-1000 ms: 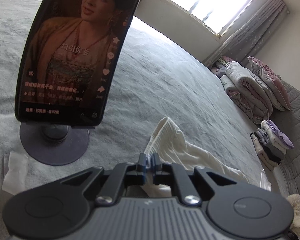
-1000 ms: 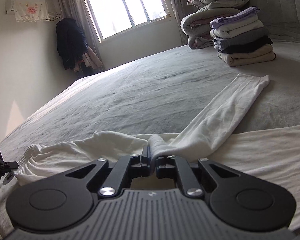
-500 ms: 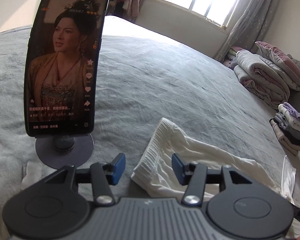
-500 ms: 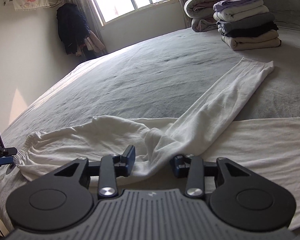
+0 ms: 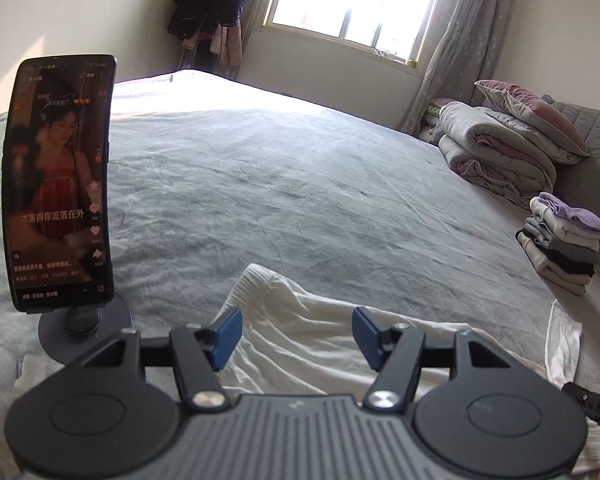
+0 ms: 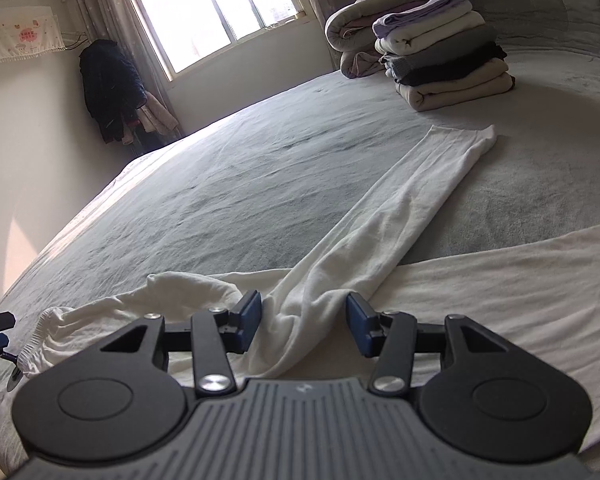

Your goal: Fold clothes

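A white long-sleeved garment (image 5: 300,320) lies spread on the grey bed (image 5: 280,200). In the left wrist view its ribbed edge lies just beyond my left gripper (image 5: 296,334), whose jaws are opening. The blue pads (image 5: 224,336) stand apart above the cloth and touch nothing. In the right wrist view one sleeve (image 6: 400,208) runs away to the upper right, and the garment's body (image 6: 500,280) lies flat at the right. My right gripper (image 6: 304,322) is open. The sleeve's base lies bunched between and below its pads, which do not press on it.
A phone on a round stand (image 5: 60,184) plays a video at the left, with a white cloth (image 5: 32,368) under its base. A stack of folded clothes (image 6: 448,52) and rolled quilts with pillows (image 5: 500,160) sit at the bed's far right. Dark coats (image 6: 112,88) hang beside the window.
Both grippers were shut on folds of the white garment and have let go and opened. The left one has lifted and drawn back from the phone; the released cloth lies on the bed.
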`<state>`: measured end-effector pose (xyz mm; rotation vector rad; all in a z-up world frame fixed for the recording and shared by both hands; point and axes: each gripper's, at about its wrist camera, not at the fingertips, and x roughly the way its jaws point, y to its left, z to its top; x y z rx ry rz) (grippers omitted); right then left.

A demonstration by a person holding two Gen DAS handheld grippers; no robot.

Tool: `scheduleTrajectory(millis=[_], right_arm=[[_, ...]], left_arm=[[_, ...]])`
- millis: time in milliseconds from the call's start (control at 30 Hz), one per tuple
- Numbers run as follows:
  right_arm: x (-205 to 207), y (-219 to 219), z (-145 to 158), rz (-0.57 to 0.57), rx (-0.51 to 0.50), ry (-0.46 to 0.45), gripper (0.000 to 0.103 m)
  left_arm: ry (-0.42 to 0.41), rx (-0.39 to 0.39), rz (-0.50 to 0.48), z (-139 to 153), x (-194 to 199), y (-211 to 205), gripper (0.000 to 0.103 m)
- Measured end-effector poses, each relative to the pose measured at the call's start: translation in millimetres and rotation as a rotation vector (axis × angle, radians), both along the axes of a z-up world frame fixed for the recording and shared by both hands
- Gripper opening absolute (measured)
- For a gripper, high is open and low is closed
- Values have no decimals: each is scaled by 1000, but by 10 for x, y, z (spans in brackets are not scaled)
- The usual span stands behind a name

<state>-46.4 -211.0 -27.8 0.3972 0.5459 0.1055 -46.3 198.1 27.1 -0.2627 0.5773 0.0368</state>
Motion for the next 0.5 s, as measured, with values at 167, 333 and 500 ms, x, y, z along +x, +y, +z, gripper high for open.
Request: scheduleTrajectory(millis=[167,333,500], right_arm=[[3,-44,3,-16,4,-2,54],[10,-81,-4,-28,11,0,57],[4,-131,29,-39,6,-9,57]], left_arm=[[12,-11,-73,-16,99,-239,63],[30,-10,-154,-41,167,-489,67],[58,-5,-269,-114,210,-803,67]])
